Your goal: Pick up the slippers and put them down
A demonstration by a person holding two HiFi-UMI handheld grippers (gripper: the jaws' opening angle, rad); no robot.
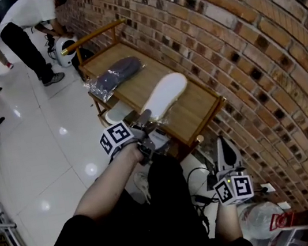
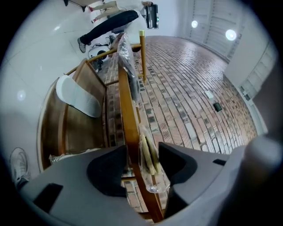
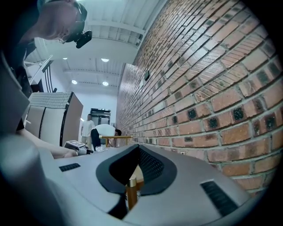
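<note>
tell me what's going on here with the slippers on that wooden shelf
A person with a gripper in each hand is working at a wooden shelf beside a brick wall. Two plastic-wrapped slippers lie on top of it, a white slipper nearer and a dark grey slipper farther along. The left gripper is open at the shelf's near edge, with the white slipper's wrapped end between its jaws but not clamped. The right gripper hangs low by the wall, shut and empty.

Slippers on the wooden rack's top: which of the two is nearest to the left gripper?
The white slipper, at the near end, just beyond the left gripper; the dark grey slipper lies at the far end.
</note>
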